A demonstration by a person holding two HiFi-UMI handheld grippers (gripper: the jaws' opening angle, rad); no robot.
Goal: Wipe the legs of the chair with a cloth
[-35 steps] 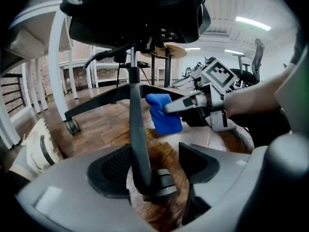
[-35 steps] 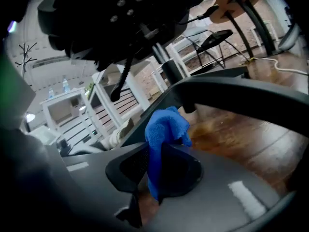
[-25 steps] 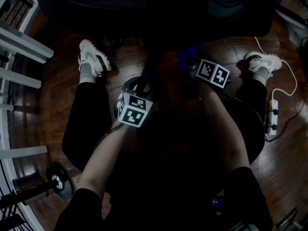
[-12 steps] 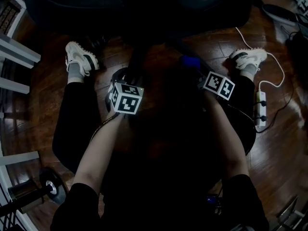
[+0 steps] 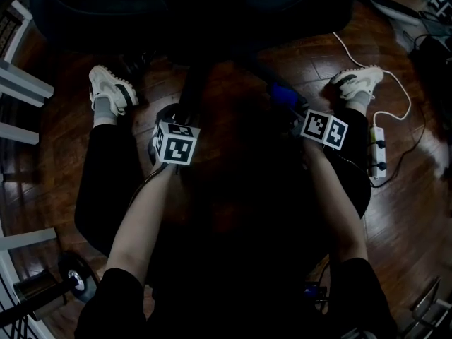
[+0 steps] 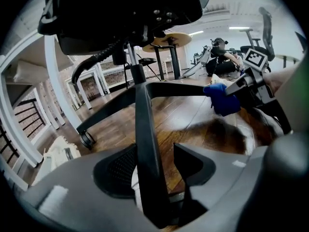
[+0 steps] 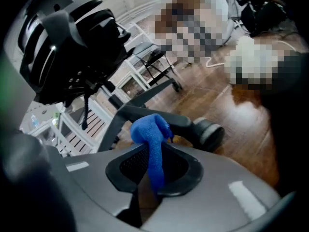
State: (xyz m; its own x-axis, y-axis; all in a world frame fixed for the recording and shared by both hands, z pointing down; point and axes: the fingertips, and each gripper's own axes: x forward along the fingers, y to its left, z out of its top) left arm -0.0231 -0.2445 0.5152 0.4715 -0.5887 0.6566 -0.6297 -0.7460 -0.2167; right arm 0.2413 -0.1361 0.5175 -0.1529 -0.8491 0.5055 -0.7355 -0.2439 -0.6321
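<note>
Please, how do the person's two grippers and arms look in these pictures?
The left gripper and the right gripper have grey shells with black mesh-textured jaws. Each carries a white cube with black square markers. The sleeves are black and short.

dark, glossy wooden floor (image 5: 417, 210). planted on it, a white left sneaker (image 5: 107, 88) and a white right sneaker (image 5: 357, 81), well apart. between them, black chair legs (image 6: 142, 120) splayed out, one ending in a caster (image 6: 87, 138) on the planks. near the right sneaker, a white power strip (image 5: 375, 154) with its cable (image 5: 409, 99) looping away. at lower left, a dumbbell (image 5: 74, 277).
</note>
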